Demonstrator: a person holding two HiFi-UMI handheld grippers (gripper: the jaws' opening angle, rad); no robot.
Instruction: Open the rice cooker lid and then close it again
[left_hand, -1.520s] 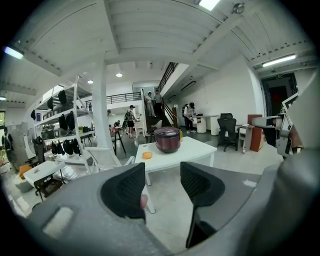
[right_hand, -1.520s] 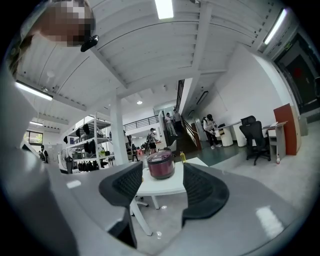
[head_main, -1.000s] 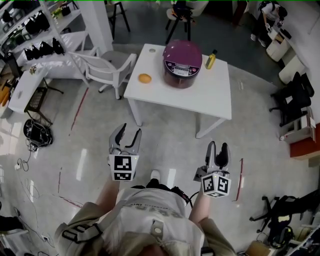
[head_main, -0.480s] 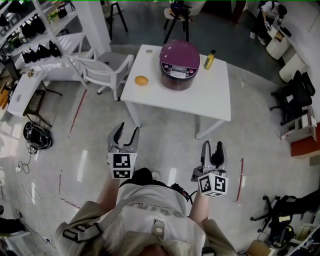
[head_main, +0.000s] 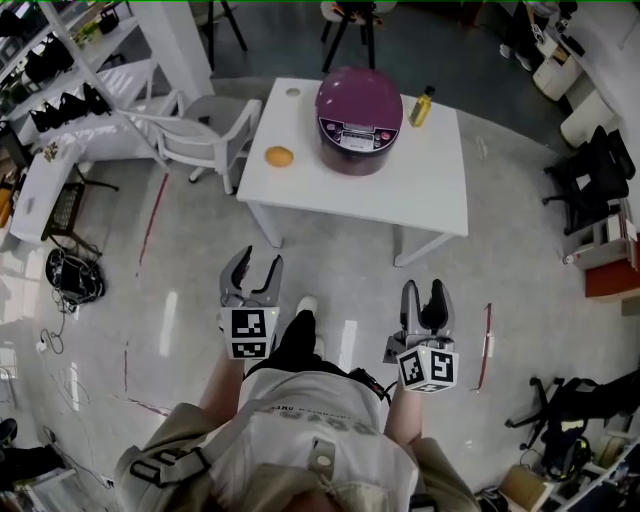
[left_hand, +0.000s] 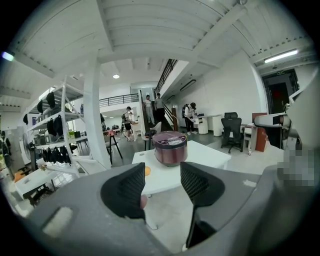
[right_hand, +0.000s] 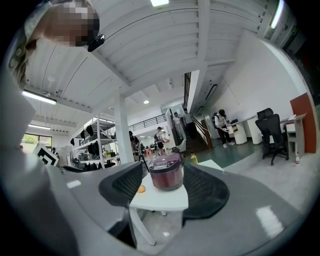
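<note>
My open, empty left gripper (head_main: 257, 264) and right gripper (head_main: 424, 293) face the rigid, weighty-looking rice cooker (head_main: 359, 118); I'd lift its lid by the front edge.

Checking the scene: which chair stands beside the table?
The white chair, at the table's left; the black chairs stand apart on the right.

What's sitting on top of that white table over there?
On the white table stand a purple rice cooker, a small orange round thing and a yellow bottle. The cooker's lid is shut, so whatever is inside it is hidden.
</note>
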